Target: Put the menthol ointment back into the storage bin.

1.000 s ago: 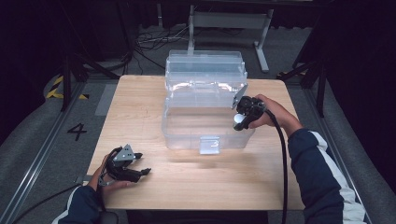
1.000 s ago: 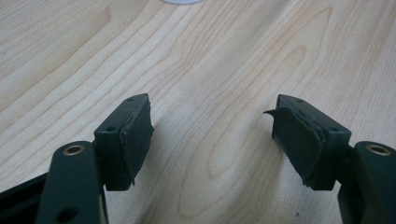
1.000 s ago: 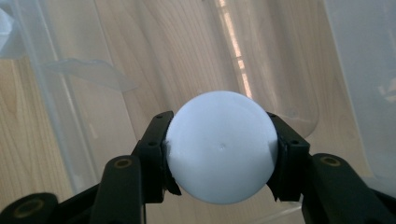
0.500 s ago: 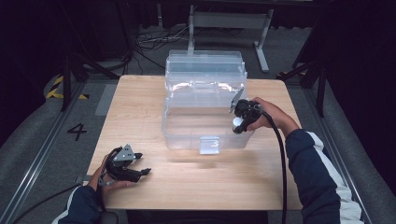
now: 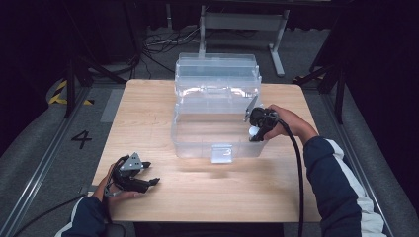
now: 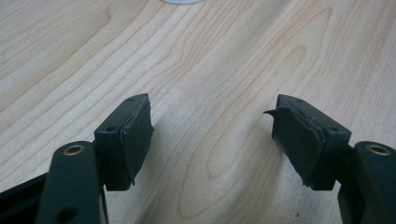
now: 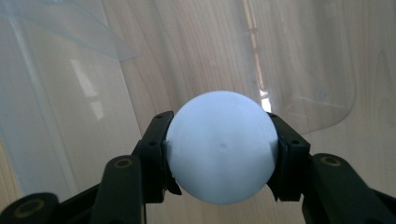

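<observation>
We see the right gripper [image 7: 219, 154] pinching a white ball [image 7: 220, 147] at its widest middle, right of centre in the high view, over the right end of the clear plastic box [image 5: 197, 133]. We judge the ball light, rigid, smooth (slippery, so grip across the equator). Left gripper [image 6: 212, 135] rests spread and empty, lower left. No labels; a "4" [image 5: 81, 138] marks the floor.

The table [image 5: 163, 123] is evenly lit from above while the surrounding room is left dark. Glare is carried on the clear box [image 5: 217, 106], and a soft shadow is cast before it. The high view is slightly soft. In the right gripper view, the white ball [image 7: 220, 147] is rendered sharp and the reflections blurred.
</observation>
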Demonstrator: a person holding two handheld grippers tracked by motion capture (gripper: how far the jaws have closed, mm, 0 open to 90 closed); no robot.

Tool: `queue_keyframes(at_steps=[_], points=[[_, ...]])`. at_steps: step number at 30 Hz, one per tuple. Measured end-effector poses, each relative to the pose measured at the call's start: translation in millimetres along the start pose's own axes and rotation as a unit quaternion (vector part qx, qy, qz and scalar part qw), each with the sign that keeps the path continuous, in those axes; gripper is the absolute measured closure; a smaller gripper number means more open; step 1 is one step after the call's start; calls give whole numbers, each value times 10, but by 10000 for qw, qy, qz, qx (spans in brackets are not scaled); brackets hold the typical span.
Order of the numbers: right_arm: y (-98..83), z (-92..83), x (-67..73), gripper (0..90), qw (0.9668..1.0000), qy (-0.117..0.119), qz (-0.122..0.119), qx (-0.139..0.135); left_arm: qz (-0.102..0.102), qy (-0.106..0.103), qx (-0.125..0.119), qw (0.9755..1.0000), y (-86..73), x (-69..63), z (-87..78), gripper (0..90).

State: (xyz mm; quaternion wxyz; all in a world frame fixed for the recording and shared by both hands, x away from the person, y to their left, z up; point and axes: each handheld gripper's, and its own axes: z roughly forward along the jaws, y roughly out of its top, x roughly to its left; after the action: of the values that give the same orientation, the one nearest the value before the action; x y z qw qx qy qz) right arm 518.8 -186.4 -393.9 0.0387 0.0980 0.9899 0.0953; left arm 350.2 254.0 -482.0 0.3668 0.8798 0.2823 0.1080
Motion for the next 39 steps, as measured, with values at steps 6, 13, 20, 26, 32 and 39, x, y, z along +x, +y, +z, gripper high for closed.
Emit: queue_keyframes(at_steps=[6, 13, 20, 26, 32, 39], points=[[-9, 17, -10, 504, 10000, 30, 41, 45, -1, 2, 2, 10000, 0, -1, 0, 291], [-4, 31, -28, 503, 9997, 125, 92, 166, 6, -2, 4, 10000, 1, 0, 0, 291], [-2, 37, -41, 503, 9996, 182, 89, 213, 6, 0, 0, 10000, 2, 0, 2, 291], [-2, 46, -50, 503, 9994, 216, 119, 241, 1, 0, 0, 10000, 2, -1, 3, 291], [4, 47, -49, 503, 9993, 226, 123, 274, -3, 1, 0, 10000, 3, -2, 5, 290], [-2, 45, -48, 503, 9994, 197, 139, 246, -4, 3, -1, 10000, 3, -3, 5, 290]])
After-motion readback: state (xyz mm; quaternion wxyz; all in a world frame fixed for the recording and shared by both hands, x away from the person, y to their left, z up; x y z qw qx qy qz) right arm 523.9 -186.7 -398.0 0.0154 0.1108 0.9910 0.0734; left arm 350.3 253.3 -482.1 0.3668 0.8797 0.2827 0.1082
